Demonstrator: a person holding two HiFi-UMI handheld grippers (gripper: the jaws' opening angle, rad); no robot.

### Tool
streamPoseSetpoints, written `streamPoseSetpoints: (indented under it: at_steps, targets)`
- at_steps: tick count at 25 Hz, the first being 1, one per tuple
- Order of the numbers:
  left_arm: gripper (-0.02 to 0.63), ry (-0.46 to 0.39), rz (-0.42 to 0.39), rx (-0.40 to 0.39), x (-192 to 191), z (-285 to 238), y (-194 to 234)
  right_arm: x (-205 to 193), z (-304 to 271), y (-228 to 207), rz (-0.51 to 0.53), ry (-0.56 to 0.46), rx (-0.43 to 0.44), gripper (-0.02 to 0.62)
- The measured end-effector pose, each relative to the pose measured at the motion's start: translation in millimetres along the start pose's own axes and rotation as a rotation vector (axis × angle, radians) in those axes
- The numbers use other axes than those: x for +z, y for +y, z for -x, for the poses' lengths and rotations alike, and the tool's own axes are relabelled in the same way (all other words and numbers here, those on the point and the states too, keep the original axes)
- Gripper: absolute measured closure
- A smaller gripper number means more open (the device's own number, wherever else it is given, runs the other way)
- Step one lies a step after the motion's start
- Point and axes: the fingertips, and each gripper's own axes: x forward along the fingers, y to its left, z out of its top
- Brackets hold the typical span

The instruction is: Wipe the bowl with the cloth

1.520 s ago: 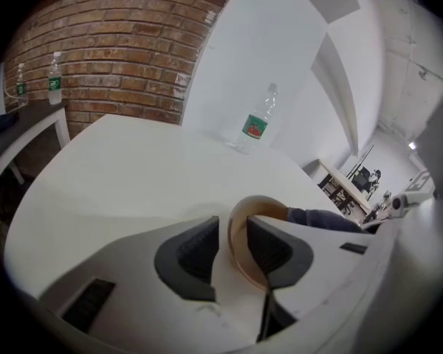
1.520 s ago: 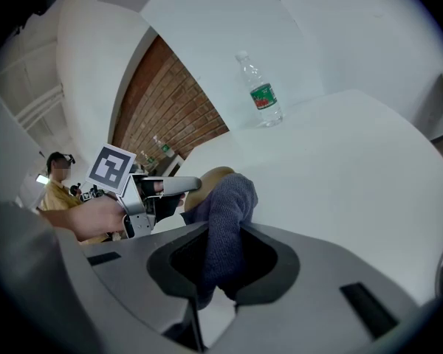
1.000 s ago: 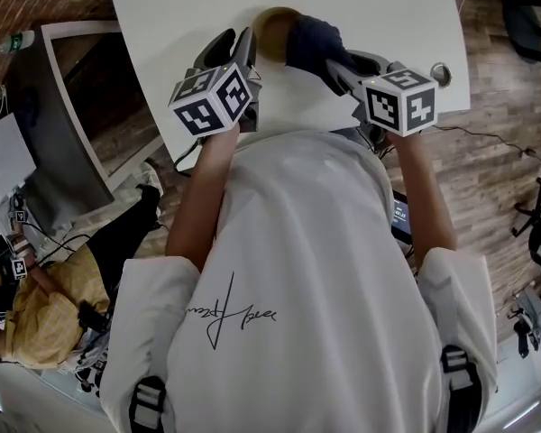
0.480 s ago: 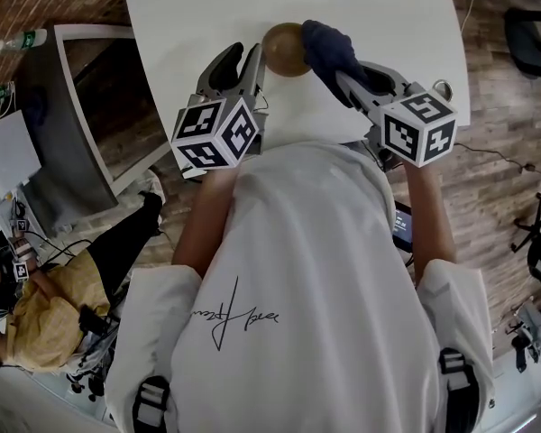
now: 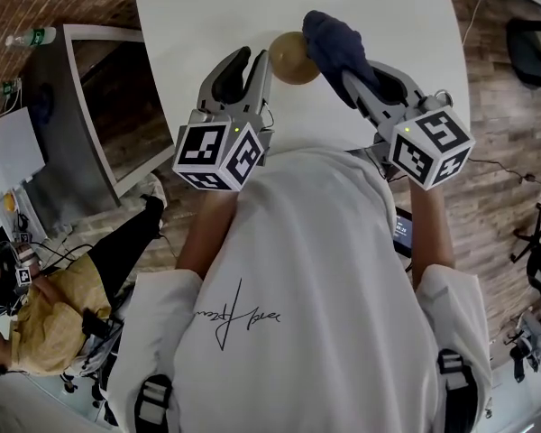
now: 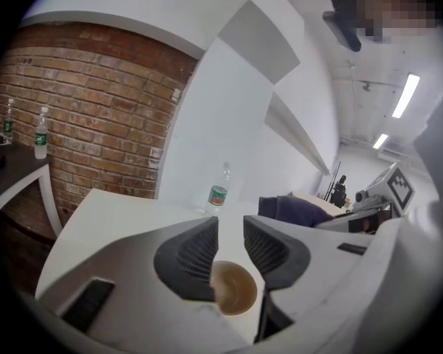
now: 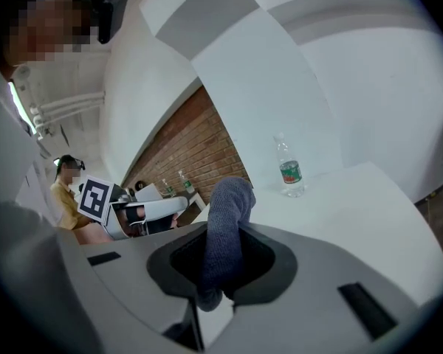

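Cloth fills my right claw [image 7: 223,251]. Its two jaws are pressed together on a dark blue cloth [image 7: 229,201], and a thick roll of it stands up out of the tips. My left claw [image 6: 230,226] has its jaws spread with a clear slot between them. They have just been closing part of the way, and I see nothing pinched in them.

Low in that slot, in the left claw's own view, sits the small tan bowl [image 6: 234,287], its hollow open toward me. Its edge runs right up to the ribbed pad on one side, but I cannot tell whether pad and rim touch. I take it the bowl stands on the white table [image 5: 388,7] beneath the claw and is not being carried. In the head view the bowl lies just past my left tips. The cloth is at its other side, close beside or over the rim, not down in the hollow.

So the cloth is out of the bowl and both claws hang above the table. I judge that either one pass of wiping is done or one is about to start. The inside looks plain, but it is too small to call clean. What may be left is another rub, or putting the cloth down.

Farther off, a water bottle [image 7: 289,169] stands on the table, with a brick wall [image 6: 88,116] behind.
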Motion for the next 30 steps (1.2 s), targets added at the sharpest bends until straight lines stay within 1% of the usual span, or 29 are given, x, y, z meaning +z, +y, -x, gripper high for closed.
streamPoseSetpoints:
  at_steps: [3, 6, 8, 12, 16, 19, 24, 30]
  targets:
    - [0.549, -0.037, -0.024, 0.001, 13.7, 7.6, -4.4, 16.4, 5.6, 10.2, 0.053, -0.036, 0.001, 0.534]
    - [0.577, -0.075, -0.032, 0.007, 25.6, 14.8, -8.0, 31.2, 11.6, 20.0, 0.095, -0.058, 0.009, 0.533]
    - [0.580, -0.090, -0.030, 0.007, 29.8, 18.4, -9.6, 38.9, 15.5, 25.3, 0.111, -0.069, 0.013, 0.534]
    - [0.617, -0.113, -0.038, 0.020, 35.9, 24.6, -8.3, 50.7, 19.4, 33.1, 0.127, -0.099, 0.020, 0.534]
    - [0.617, -0.157, -0.039, 0.007, 51.8, 36.6, -13.7, 59.2, 23.9, 41.9, 0.140, -0.116, 0.030, 0.534]
    - [0.614, -0.191, -0.067, 0.003, 63.3, 44.5, -20.0, 65.5, 29.4, 47.2, 0.151, -0.134, 0.034, 0.534]
    - [0.614, -0.190, -0.055, -0.019, 64.0, 46.2, -26.3, 69.0, 33.4, 49.2, 0.156, -0.151, 0.033, 0.534]
    - [0.614, -0.195, -0.061, -0.021, 62.9, 45.9, -26.0, 69.6, 35.3, 48.1, 0.161, -0.161, 0.018, 0.534]
